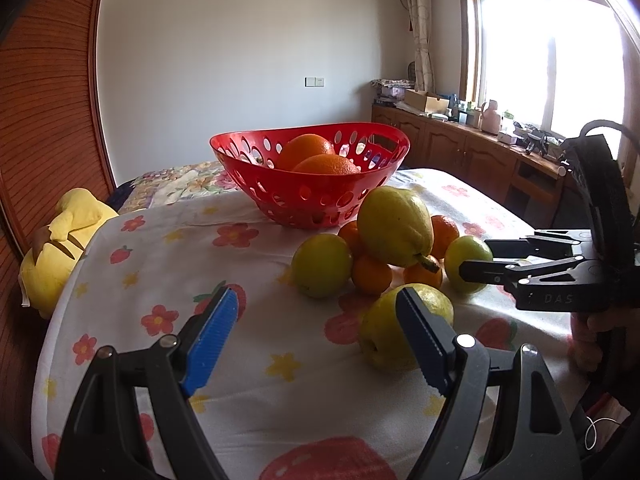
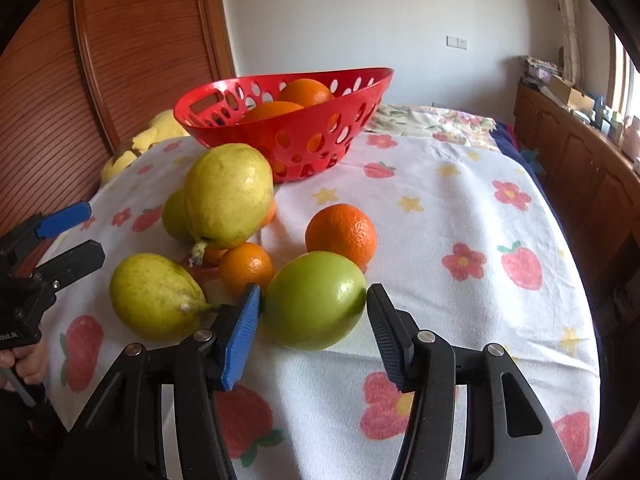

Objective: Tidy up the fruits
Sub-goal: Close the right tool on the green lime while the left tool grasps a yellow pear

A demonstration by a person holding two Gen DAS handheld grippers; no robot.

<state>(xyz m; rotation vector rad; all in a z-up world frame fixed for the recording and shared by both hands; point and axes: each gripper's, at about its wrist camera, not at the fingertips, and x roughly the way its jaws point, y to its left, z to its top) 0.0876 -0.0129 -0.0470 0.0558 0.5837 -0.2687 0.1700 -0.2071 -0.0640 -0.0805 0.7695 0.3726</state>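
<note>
The right gripper (image 2: 314,304) is spread around a green apple (image 2: 314,300), fingers touching its sides; the left gripper (image 1: 316,320) is spread wide, holding nothing.

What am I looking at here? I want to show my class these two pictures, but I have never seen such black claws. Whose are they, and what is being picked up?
A person holds a hand tool with a two-finger claw in each hand; each carries a camera looking along its fingers. One picture is from the left claw, one from the right claw. On a flowered cloth lie pears, small oranges and green fruit; a red basket already holds two oranges. The right claw brackets a green fruit, not visibly clamped. The left claw is open beside a pear.
</note>
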